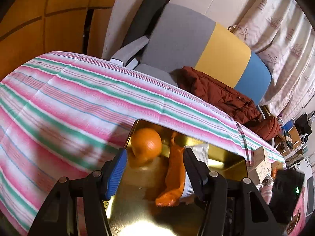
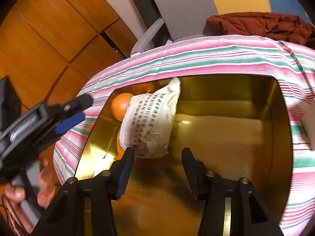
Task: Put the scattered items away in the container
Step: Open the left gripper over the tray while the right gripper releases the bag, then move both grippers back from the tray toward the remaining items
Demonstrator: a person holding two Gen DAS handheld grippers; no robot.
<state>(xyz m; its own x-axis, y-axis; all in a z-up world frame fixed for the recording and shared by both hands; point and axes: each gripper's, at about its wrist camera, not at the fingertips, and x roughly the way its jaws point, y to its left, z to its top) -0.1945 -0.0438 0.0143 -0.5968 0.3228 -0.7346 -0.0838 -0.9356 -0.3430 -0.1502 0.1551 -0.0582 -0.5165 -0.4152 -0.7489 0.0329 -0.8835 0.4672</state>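
**Orange and printed packet lie in the gold tin**

Both grippers hang over the gold tin (image 2: 226,133) on the striped tablecloth (image 2: 196,59). The left gripper (image 1: 155,167) is released, nothing between its jaws; the right gripper (image 2: 157,169) likewise stands apart and empty. An orange (image 2: 121,106) sits in the tin's far left corner. The white printed packet (image 2: 151,122) leans beside it (over an orange wrapper (image 1: 173,177)), its long axis running from near-left to far-right.

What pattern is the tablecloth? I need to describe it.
Pink, white and green stripes on the tablecloth, clearest in the left wrist view.
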